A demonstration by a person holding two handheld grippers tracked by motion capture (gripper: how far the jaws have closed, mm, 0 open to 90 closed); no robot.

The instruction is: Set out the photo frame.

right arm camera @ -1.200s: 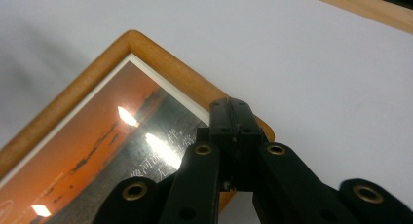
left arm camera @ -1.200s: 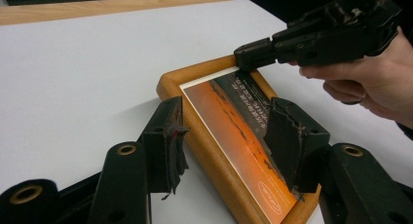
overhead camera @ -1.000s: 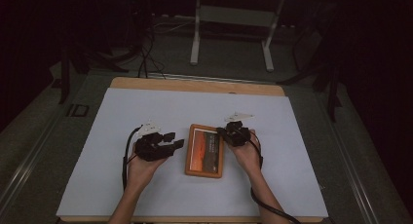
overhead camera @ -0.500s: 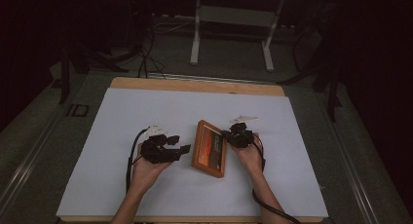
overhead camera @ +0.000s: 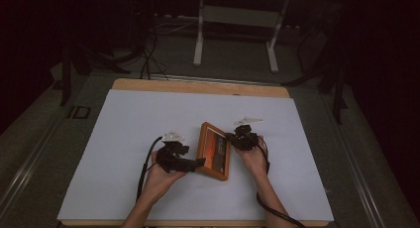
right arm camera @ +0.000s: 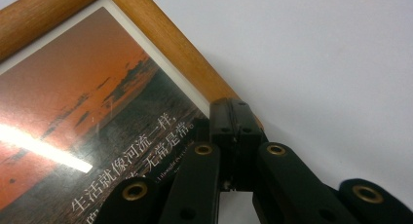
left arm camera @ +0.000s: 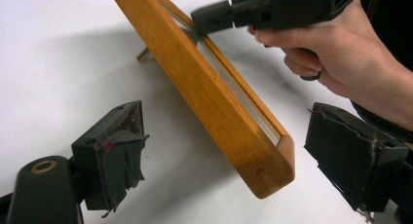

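Wooden picture frame (overhead camera: 214, 151) near the front middle of the white surface (overhead camera: 124, 119), propped on its right long edge, left side lifted, picture face tilted towards the right hand. Long axis running away from the person, slightly slanted. Right hand-held gripper (overhead camera: 236, 138) pinched together on the frame's right rail, jaws closed tight over the wood beside the sunset print (right arm camera: 87, 136). Left hand-held gripper (overhead camera: 197, 163) just beside the near left corner of the frame, jaws just been opening and now standing wide apart, the raised corner (left arm camera: 268, 170) between the two pads but touching neither. Frame lying straight ahead of the left jaws, so probably the nearer tool for the next grip; closing there would likely catch the lifted edge across its thickness
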